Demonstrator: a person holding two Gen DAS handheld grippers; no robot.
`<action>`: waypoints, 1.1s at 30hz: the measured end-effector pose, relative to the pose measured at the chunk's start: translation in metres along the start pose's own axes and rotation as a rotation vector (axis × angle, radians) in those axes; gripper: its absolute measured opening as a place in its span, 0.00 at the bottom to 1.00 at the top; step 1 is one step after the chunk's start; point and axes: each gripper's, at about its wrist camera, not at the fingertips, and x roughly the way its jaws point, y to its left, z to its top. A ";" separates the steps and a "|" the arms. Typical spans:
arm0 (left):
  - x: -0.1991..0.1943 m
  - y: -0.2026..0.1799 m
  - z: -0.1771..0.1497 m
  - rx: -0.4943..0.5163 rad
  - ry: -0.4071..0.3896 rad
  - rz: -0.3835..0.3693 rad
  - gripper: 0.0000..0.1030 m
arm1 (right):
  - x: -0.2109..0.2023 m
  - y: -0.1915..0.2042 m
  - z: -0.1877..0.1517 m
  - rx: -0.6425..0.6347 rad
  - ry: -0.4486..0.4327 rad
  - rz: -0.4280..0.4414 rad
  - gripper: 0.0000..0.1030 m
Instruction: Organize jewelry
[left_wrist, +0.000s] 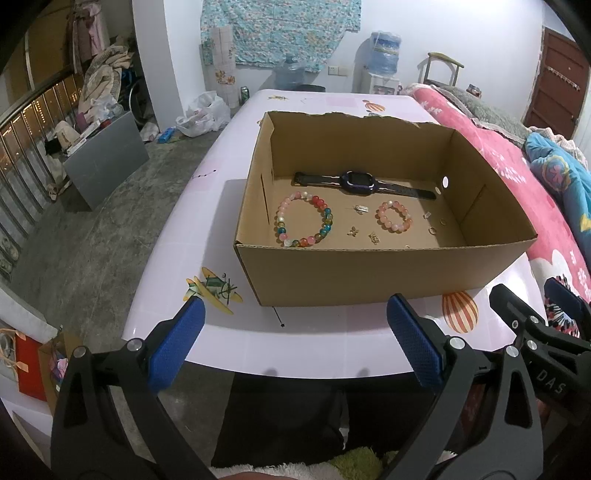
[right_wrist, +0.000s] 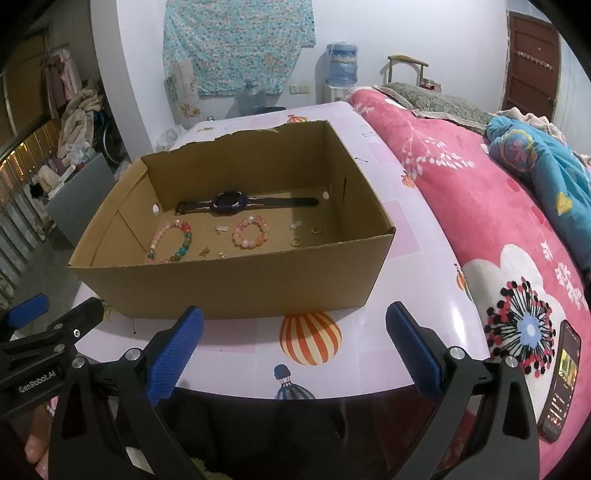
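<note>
An open cardboard box (left_wrist: 369, 273) (right_wrist: 236, 288) stands on the pink table (left_wrist: 295, 343) (right_wrist: 369, 354). Inside lie a dark watch (left_wrist: 360, 181) (right_wrist: 231, 202), a large multicoloured bead bracelet (left_wrist: 304, 221) (right_wrist: 171, 242), a small pink bead bracelet (left_wrist: 394, 220) (right_wrist: 251, 232), small gold charms (left_wrist: 373, 237) (right_wrist: 205, 252) and rings (left_wrist: 432, 230) (right_wrist: 295, 242). My left gripper (left_wrist: 295, 314) hovers open at the table's near edge, in front of the box, holding nothing. My right gripper (right_wrist: 295, 317) is open beside it, also short of the box and holding nothing.
A bed with a pink blanket (right_wrist: 480, 206) runs along the table's right side; a phone (right_wrist: 561, 380) lies on it. Left of the table is concrete floor (left_wrist: 92, 236) with a grey box (left_wrist: 107, 158) and clutter. Water bottles (left_wrist: 384, 51) stand by the far wall.
</note>
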 end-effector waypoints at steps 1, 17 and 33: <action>0.000 0.000 0.000 -0.001 0.000 -0.001 0.92 | 0.000 0.000 0.000 0.003 0.001 0.004 0.93; 0.000 -0.001 -0.002 0.008 0.006 0.001 0.92 | 0.002 -0.005 -0.001 0.030 0.007 0.021 0.93; 0.001 -0.001 -0.002 0.012 0.009 0.000 0.92 | 0.004 -0.006 -0.002 0.031 0.009 0.022 0.93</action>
